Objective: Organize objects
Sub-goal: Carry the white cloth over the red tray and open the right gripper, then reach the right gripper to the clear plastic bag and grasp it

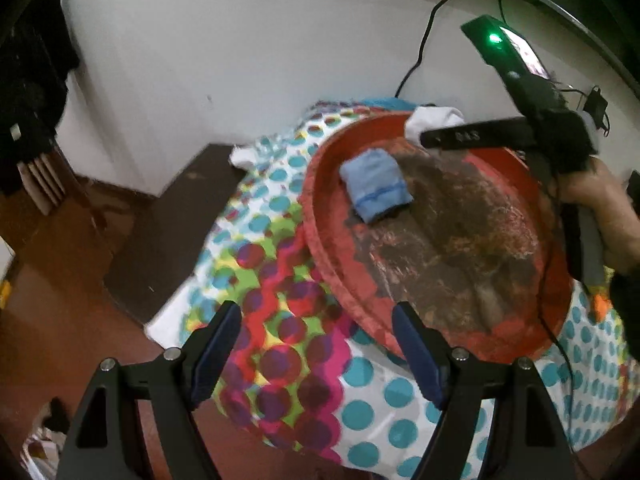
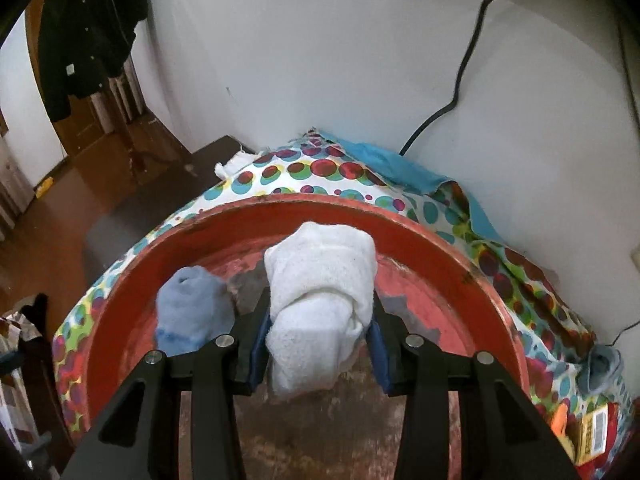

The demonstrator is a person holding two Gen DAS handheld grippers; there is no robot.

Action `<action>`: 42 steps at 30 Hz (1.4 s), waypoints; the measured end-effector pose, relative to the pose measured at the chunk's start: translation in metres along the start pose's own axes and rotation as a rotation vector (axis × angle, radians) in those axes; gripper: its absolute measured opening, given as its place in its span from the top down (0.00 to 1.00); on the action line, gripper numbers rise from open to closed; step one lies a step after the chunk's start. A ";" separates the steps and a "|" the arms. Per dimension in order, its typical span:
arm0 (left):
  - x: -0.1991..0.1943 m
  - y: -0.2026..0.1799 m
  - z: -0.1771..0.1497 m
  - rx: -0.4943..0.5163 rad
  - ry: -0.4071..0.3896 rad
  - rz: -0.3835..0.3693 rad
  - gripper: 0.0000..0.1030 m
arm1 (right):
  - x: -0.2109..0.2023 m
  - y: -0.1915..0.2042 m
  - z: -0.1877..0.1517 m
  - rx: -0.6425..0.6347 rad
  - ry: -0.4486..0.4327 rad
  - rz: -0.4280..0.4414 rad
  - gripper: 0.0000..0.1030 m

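Note:
A round red tray (image 1: 320,240) with a worn brown middle lies on a dotted cloth (image 1: 280,340). A rolled blue sock (image 1: 376,184) lies in it near the far left rim; it also shows in the right wrist view (image 2: 188,312). My right gripper (image 2: 316,340) is shut on a rolled white sock (image 2: 320,300) and holds it over the tray (image 2: 120,300). In the left wrist view the right gripper (image 1: 424,136) reaches in from the right with the white sock (image 1: 432,118) at its tip. My left gripper (image 1: 316,356) is open and empty, above the cloth beside the tray's near rim.
The table stands against a white wall with a black cable (image 2: 460,96). A blue cloth (image 2: 400,164) lies at the back. A grey sock (image 2: 604,368) and small packets (image 2: 592,432) lie on the cloth at the right. Brown floor (image 1: 60,280) lies to the left.

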State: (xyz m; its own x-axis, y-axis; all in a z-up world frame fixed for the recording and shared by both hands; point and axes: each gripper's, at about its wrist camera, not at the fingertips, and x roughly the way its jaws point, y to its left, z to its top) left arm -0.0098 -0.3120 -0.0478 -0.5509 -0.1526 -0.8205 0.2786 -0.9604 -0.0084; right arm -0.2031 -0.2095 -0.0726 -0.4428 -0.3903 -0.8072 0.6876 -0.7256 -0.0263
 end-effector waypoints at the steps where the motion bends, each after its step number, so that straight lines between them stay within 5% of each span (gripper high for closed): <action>1: 0.003 0.000 -0.002 -0.014 0.013 -0.010 0.22 | 0.006 0.001 0.002 -0.006 0.006 -0.009 0.61; 7: 0.014 -0.002 -0.009 -0.038 0.060 -0.021 0.22 | 0.028 -0.005 0.006 -0.017 0.049 -0.021 0.57; 9: 0.014 -0.001 -0.009 -0.051 0.064 -0.034 0.22 | 0.029 -0.005 0.006 -0.023 0.046 -0.025 0.47; 11: 0.013 -0.001 -0.009 -0.069 0.071 -0.032 0.22 | 0.022 -0.005 0.002 -0.024 0.023 -0.046 0.17; 12: 0.012 -0.001 -0.009 -0.071 0.073 -0.030 0.22 | 0.013 -0.006 -0.002 -0.018 -0.002 -0.049 0.14; 18: 0.003 -0.016 -0.012 -0.058 0.087 -0.051 0.22 | -0.041 -0.023 -0.031 0.021 -0.051 -0.025 0.14; 25: -0.015 -0.072 -0.024 0.048 0.059 -0.120 0.22 | -0.145 -0.079 -0.139 0.191 -0.119 -0.074 0.14; 32: -0.027 -0.154 -0.042 0.176 0.060 -0.196 0.22 | -0.219 -0.157 -0.261 0.305 -0.112 -0.350 0.14; 37: -0.033 -0.214 -0.050 0.239 0.026 -0.244 0.22 | -0.232 -0.215 -0.318 0.412 -0.126 -0.439 0.18; 42: -0.025 -0.257 -0.064 0.241 0.077 -0.284 0.22 | -0.205 -0.249 -0.334 0.429 -0.102 -0.432 0.30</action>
State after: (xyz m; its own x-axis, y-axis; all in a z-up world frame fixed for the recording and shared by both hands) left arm -0.0172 -0.0462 -0.0620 -0.5160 0.1368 -0.8456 -0.0750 -0.9906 -0.1144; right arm -0.0911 0.2401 -0.0972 -0.6972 -0.0471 -0.7154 0.1501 -0.9853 -0.0814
